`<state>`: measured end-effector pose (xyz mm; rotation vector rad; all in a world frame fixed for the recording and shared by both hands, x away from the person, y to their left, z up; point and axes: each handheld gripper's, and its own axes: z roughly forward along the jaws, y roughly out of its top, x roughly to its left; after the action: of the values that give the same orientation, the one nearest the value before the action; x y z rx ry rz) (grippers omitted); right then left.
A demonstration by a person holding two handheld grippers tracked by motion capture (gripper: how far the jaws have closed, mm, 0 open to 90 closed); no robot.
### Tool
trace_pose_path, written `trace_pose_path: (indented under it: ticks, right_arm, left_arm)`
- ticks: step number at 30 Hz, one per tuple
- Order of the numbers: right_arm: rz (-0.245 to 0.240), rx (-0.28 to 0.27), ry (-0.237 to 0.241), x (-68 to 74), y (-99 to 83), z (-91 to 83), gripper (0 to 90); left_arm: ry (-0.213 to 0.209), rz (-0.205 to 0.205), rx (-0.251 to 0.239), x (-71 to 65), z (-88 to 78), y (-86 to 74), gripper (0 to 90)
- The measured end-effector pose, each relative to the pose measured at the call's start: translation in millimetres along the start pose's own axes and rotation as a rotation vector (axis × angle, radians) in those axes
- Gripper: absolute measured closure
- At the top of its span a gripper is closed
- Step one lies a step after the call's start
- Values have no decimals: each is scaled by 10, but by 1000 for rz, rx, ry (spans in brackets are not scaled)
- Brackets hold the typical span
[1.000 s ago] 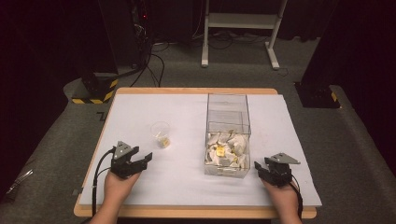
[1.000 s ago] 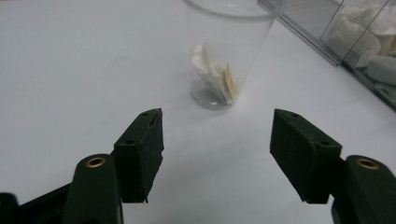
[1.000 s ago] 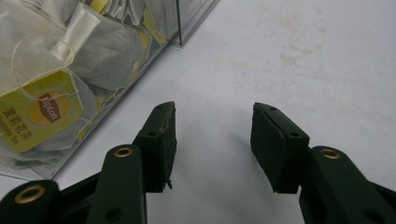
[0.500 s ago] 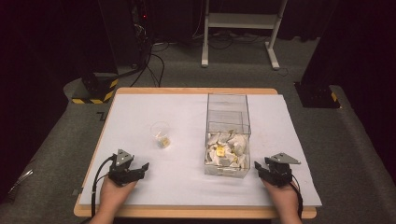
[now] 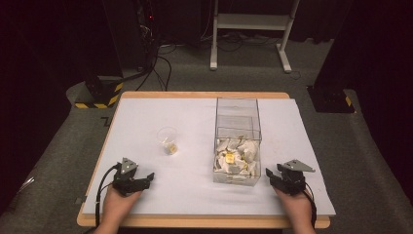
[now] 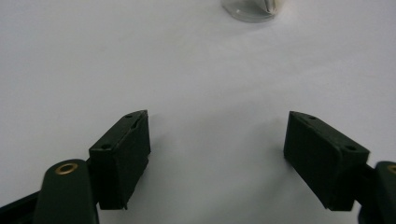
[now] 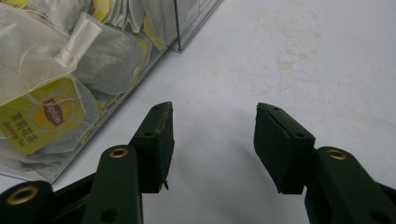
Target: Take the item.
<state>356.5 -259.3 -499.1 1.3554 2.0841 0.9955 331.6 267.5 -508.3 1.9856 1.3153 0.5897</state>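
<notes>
A clear plastic box [image 5: 237, 113] stands on the white table top, right of centre, and its near half holds several tea bags [image 5: 236, 157]. A small clear cup [image 5: 168, 140] with a yellow-tagged tea bag in it sits left of the box. My left gripper [image 5: 146, 178] rests low near the front left, short of the cup [image 6: 250, 9]. Its jaws have just been opening, and they stand open [image 6: 217, 116] over bare table with nothing between them. My right gripper [image 5: 271, 176] lies just right of the box's near corner, open [image 7: 214, 108] and holding nothing. Yellow-tagged tea bags [image 7: 46, 112] show through the box wall beside it.
The white sheet ends at a wooden table edge [image 5: 204, 222] just in front of both hands. Beyond the table's far edge, on the dark floor, are a black-and-yellow striped base [image 5: 100, 95], loose cables [image 5: 160, 63] and a white metal frame [image 5: 251, 29].
My left hand has drawn back from the cup toward the table's front edge and sunk lower. The right hand has stayed where it was.
</notes>
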Motion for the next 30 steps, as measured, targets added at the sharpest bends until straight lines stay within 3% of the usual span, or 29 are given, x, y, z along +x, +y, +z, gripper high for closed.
trace_pose_path:
  ticks: [12,16,30]
  right_arm:
    - [-3,-20,-13,22,-18,-104,467]
    - [-14,-33,-17,28,-26,-146,463]
    - [-17,-73,6,144,-22,-296,428]
  left_arm:
    - [-3,2,-2,-13,-1,-12,194]
    - [18,3,0,-23,-7,-14,176]
    - [24,-10,3,-25,-3,-14,160]
